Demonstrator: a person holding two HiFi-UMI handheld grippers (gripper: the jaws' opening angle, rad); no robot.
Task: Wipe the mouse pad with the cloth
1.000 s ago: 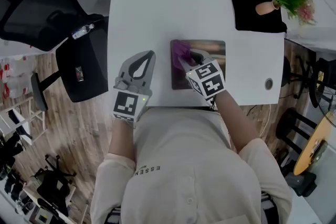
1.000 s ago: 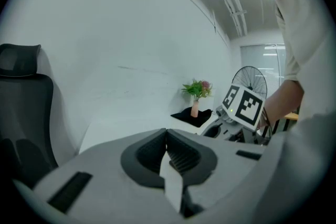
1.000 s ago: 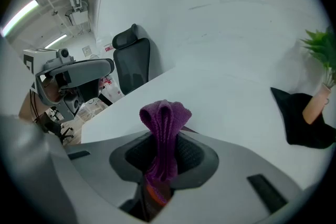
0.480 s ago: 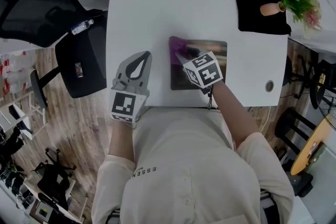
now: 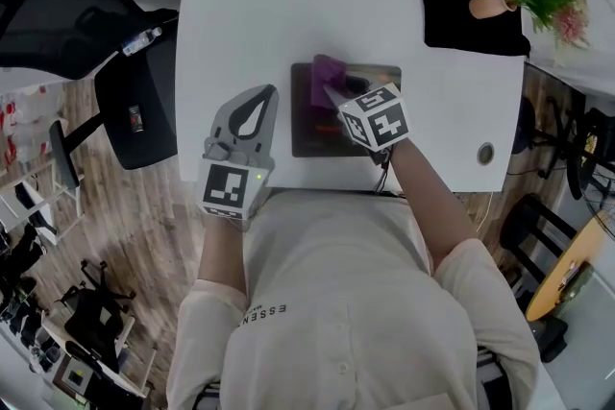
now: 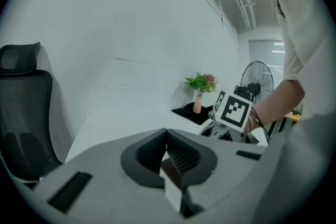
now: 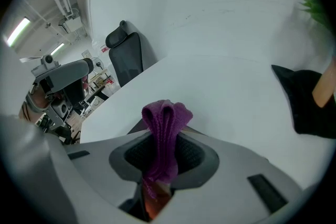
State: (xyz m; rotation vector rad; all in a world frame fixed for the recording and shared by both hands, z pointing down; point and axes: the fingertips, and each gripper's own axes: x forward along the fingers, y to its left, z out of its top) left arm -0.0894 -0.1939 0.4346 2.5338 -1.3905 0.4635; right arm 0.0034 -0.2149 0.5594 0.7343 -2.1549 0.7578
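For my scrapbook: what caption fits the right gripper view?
Right hand-held gripper pinching a folded purple cloth, white table beyond.

Left gripper [image 5: 266,96], jaws together; right gripper [image 5: 332,92], clamped on cloth [image 5: 330,70]

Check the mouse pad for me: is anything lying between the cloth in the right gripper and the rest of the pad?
Nothing visible does. The right gripper has the cloth at the far left corner of the mouse pad; the rest of the pad shows bare. The left gripper is beside the pad's left edge, off it.
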